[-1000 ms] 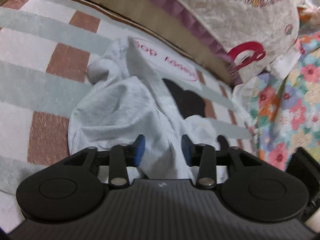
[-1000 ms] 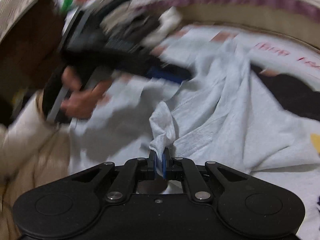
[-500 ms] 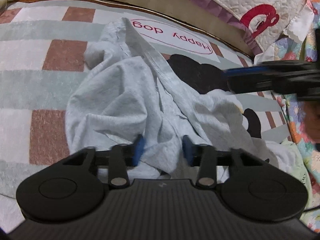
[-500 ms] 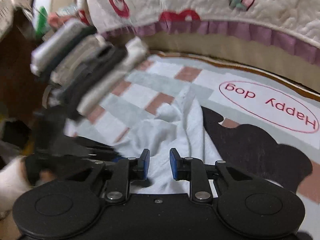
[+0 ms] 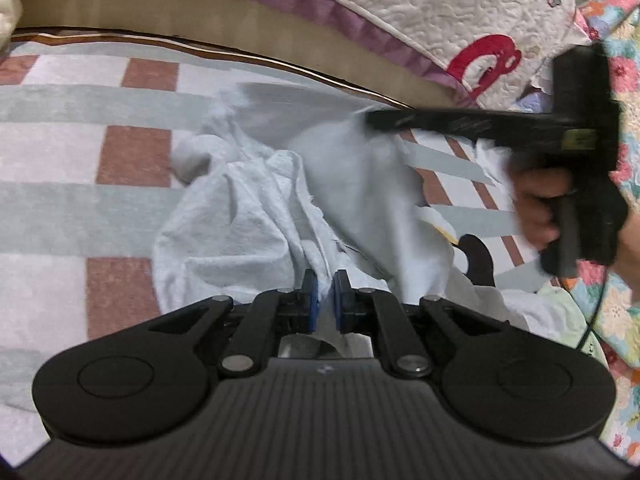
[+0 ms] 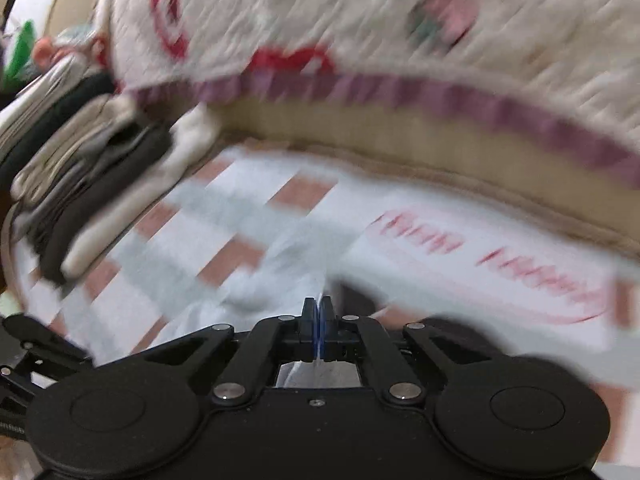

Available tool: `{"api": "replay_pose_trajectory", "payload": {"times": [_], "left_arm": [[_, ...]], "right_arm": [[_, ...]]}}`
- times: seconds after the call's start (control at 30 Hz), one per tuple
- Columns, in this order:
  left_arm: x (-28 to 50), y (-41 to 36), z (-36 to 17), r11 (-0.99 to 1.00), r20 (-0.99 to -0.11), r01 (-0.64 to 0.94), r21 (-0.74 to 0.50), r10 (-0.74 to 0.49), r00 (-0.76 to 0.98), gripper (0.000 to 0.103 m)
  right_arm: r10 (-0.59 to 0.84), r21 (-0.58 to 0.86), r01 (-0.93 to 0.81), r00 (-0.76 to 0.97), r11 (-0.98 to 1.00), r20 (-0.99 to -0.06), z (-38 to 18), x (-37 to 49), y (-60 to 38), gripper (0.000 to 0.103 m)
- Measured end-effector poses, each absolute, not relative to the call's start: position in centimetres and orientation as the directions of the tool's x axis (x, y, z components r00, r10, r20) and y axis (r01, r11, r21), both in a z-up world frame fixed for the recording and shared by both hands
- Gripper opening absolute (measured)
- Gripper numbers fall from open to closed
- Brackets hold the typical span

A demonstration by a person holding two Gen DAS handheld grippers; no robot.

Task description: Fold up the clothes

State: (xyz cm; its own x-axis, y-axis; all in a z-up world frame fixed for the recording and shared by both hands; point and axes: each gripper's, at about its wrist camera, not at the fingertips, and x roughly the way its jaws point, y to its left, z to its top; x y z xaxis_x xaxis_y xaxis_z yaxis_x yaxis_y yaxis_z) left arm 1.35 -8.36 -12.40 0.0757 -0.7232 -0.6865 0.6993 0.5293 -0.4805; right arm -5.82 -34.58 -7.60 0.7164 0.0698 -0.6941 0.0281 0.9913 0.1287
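Note:
A light grey garment point(image 5: 248, 216) lies crumpled on a checked rug point(image 5: 60, 160). My left gripper point(image 5: 326, 292) sits at its near edge. Its jaws are closing, and a fold of the grey fabric is pinched between the blue pads. In the left wrist view, the right gripper point(image 5: 380, 120) reaches in from the right, held by a hand point(image 5: 536, 208). Its tip lifts a flap of the garment. In the blurred right wrist view, my right gripper point(image 6: 319, 312) is shut on a thin edge of the garment point(image 6: 256, 296).
A stack of folded clothes point(image 6: 80, 184) stands on the left of the rug. A quilted bedspread with a purple frill point(image 5: 440, 20) overhangs the far side. Floral fabric point(image 5: 624, 300) lies to the right. The rug carries red lettering point(image 6: 500, 260).
The left jaws have drawn together onto the fabric. The right jaws, apart half a second ago, have shut on the garment's edge, and a flap of it has risen on the right.

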Motion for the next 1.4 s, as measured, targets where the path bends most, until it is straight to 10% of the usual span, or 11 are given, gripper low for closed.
{"api": "replay_pose_trajectory", "payload": {"times": [0.23, 0.43, 0.6, 0.7, 0.83, 1.0, 1.27, 1.37, 1.4], "left_arm": [[1.0, -8.8, -13.0, 0.551, -0.739, 0.701, -0.452, -0.671, 0.051, 0.008], [0.1, -9.4, -12.6, 0.533, -0.723, 0.726, -0.435, -0.687, 0.071, 0.010], [0.9, -8.2, -11.1, 0.615, -0.701, 0.704, -0.356, -0.674, 0.234, 0.007], [1.9, -7.1, -10.5, 0.641, -0.681, 0.669, -0.376, -0.681, 0.270, 0.007], [2.8, -7.5, -11.5, 0.577, -0.660, 0.636, -0.513, -0.738, 0.137, 0.008], [1.1, -9.7, -12.5, 0.549, -0.691, 0.678, -0.489, -0.718, 0.082, 0.023], [0.6, -11.5, -14.5, 0.534, -0.691, 0.668, -0.518, -0.721, 0.040, 0.039], [-0.1, -11.9, -14.2, 0.564, -0.717, 0.721, -0.402, -0.684, 0.136, 0.005], [-0.4, -11.7, -13.4, 0.583, -0.718, 0.742, -0.330, -0.666, 0.204, 0.005]], "right_arm": [[-0.394, -0.175, 0.361, 0.727, 0.916, -0.563, -0.8, -12.9, -39.0, 0.002], [-0.547, -0.302, 0.481, 0.528, 0.823, -0.649, -2.7, -16.8, -42.4, 0.002], [-0.373, -0.170, 0.473, 0.377, 0.865, -0.848, -6.7, -20.2, -43.8, 0.002], [0.013, 0.168, 0.414, 0.352, 0.895, -0.936, -8.9, -21.8, -44.7, 0.009], [0.189, 0.335, 0.326, 0.406, 0.884, -0.894, -8.4, -22.2, -45.2, 0.015], [0.155, 0.433, 0.331, 0.616, 0.839, -0.772, -4.7, -20.5, -48.8, 0.052], [0.113, 0.368, 0.476, 0.482, 0.798, -0.869, -12.4, -15.7, -50.6, 0.053], [0.214, 0.538, 0.514, 0.560, 0.668, -0.801, -14.7, -16.9, -51.0, 0.050], [0.249, 0.589, 0.491, 0.592, 0.642, -0.766, -15.0, -17.3, -50.8, 0.023]]}}
